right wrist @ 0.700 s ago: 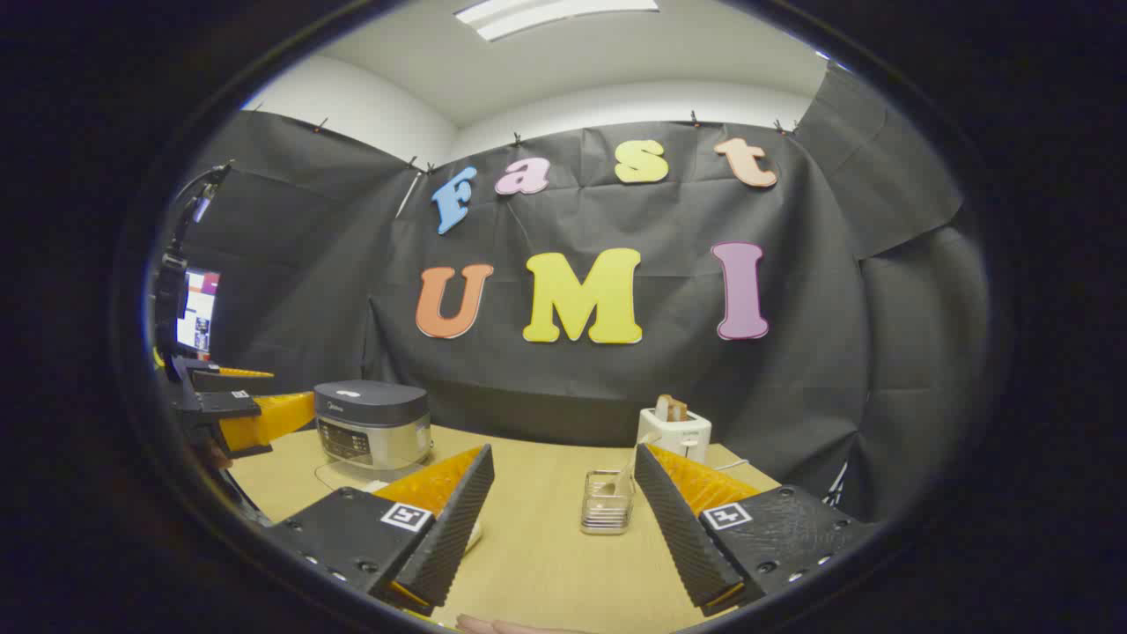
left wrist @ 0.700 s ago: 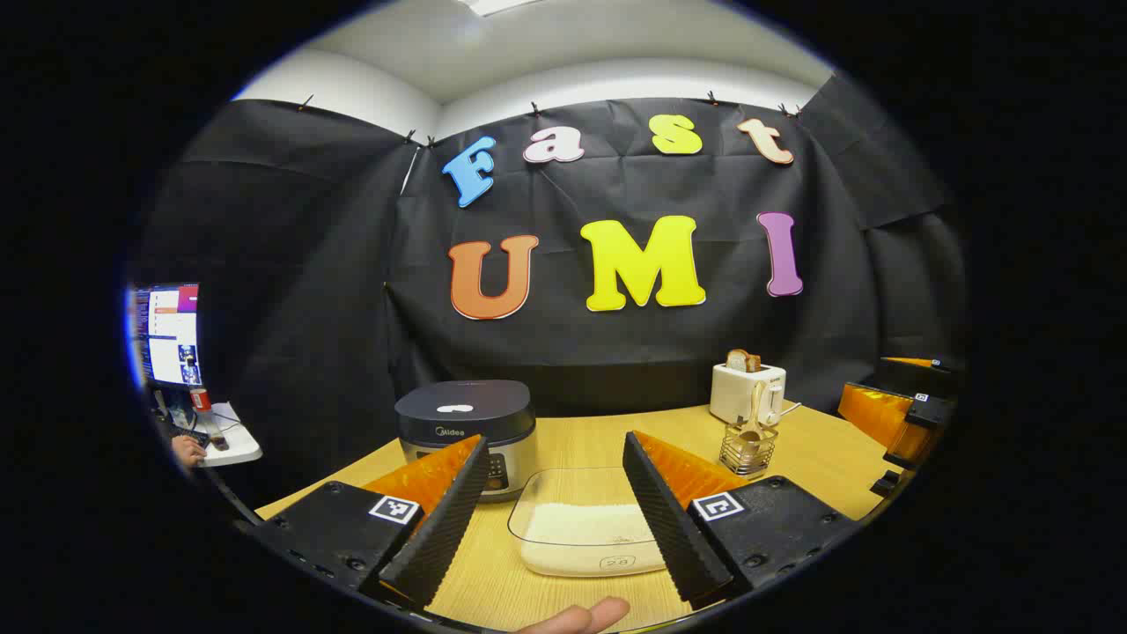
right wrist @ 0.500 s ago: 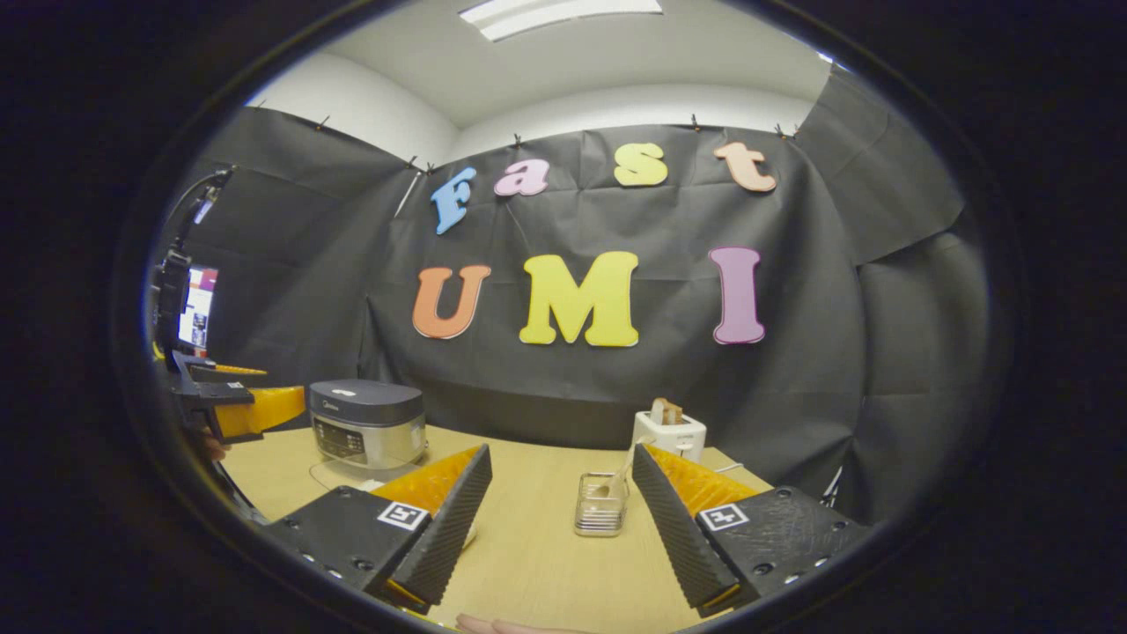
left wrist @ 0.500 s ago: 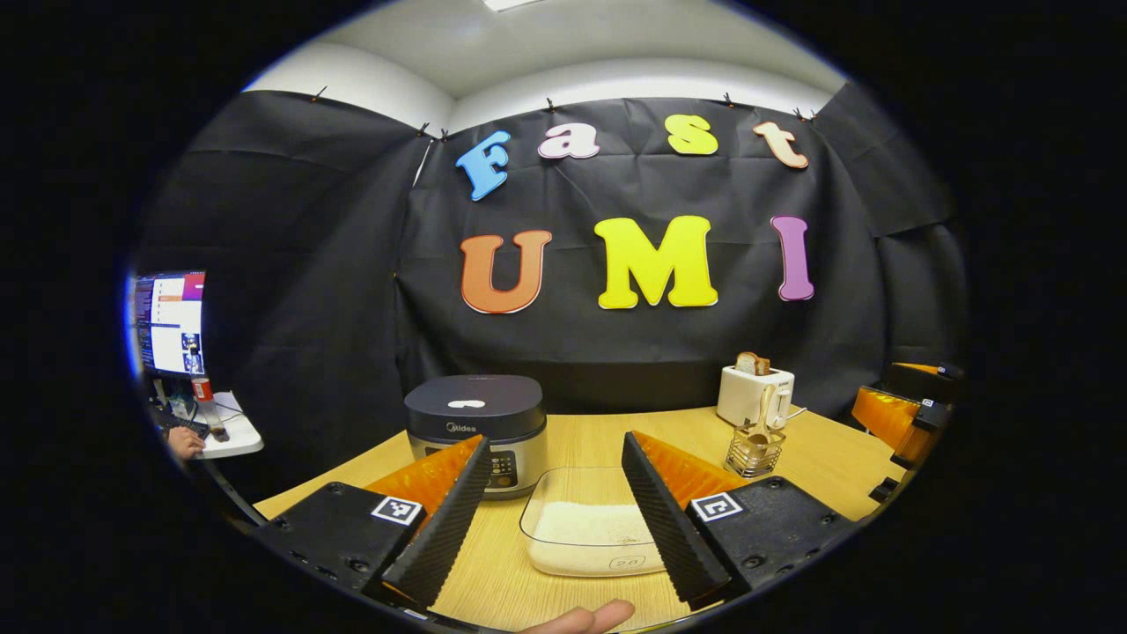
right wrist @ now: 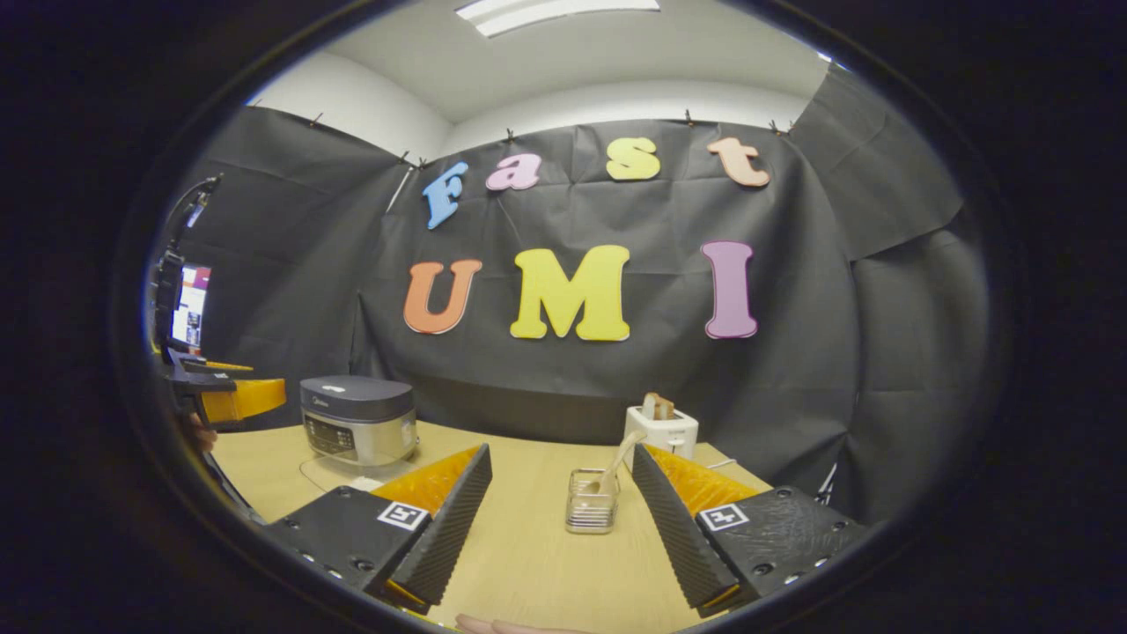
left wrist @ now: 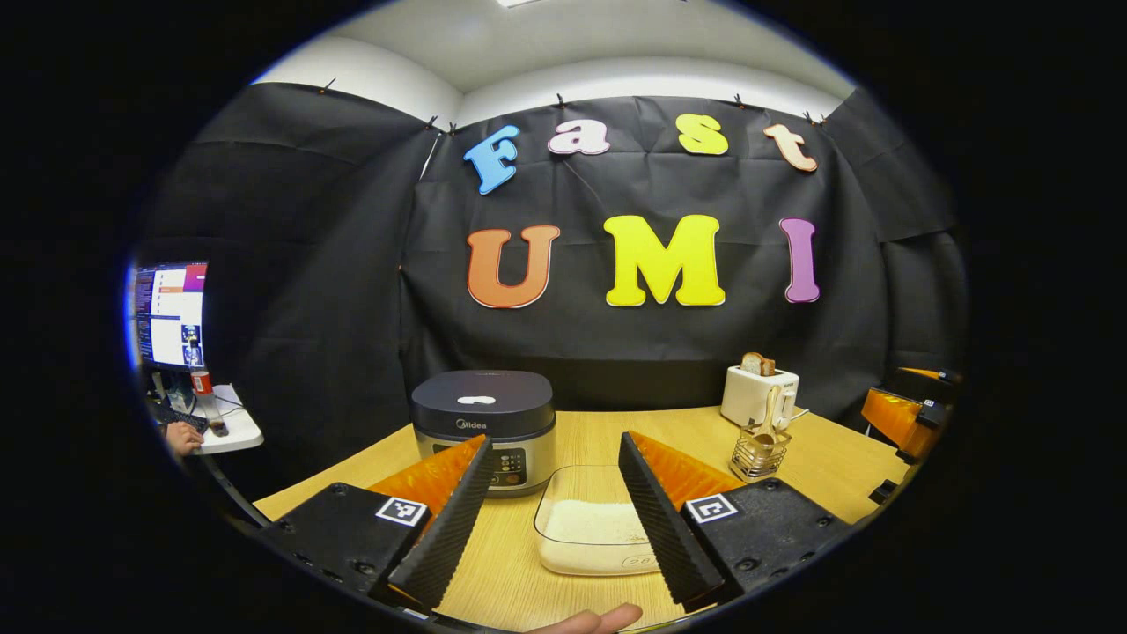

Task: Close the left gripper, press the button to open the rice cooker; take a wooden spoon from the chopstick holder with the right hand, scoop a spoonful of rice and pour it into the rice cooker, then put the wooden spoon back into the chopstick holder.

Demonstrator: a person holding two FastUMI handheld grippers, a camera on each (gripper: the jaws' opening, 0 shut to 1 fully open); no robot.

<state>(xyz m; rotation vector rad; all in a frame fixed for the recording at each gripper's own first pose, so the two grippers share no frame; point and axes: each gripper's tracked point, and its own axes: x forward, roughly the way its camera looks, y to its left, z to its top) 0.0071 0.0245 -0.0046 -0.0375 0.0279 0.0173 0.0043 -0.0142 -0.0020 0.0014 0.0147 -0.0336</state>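
Left gripper view: the left gripper hovers over the wooden counter with its fingers spread wide and nothing between them. Beyond its left finger stands the rice cooker, dark lid shut, silver body, control panel facing the camera. Between the fingers lies a clear container of rice, just beside the cooker. Past the right finger stands the wire chopstick holder with the wooden spoon upright in it, handle leaning toward a white toaster holding bread. A monitor sits far off beyond the left finger.

Right gripper view: the right gripper likewise has its fingers spread and empty. The chopstick holder stands directly between them, the wooden spoon tilted toward the right finger; bare counter lies before it. The rice cooker is well beyond the left finger.
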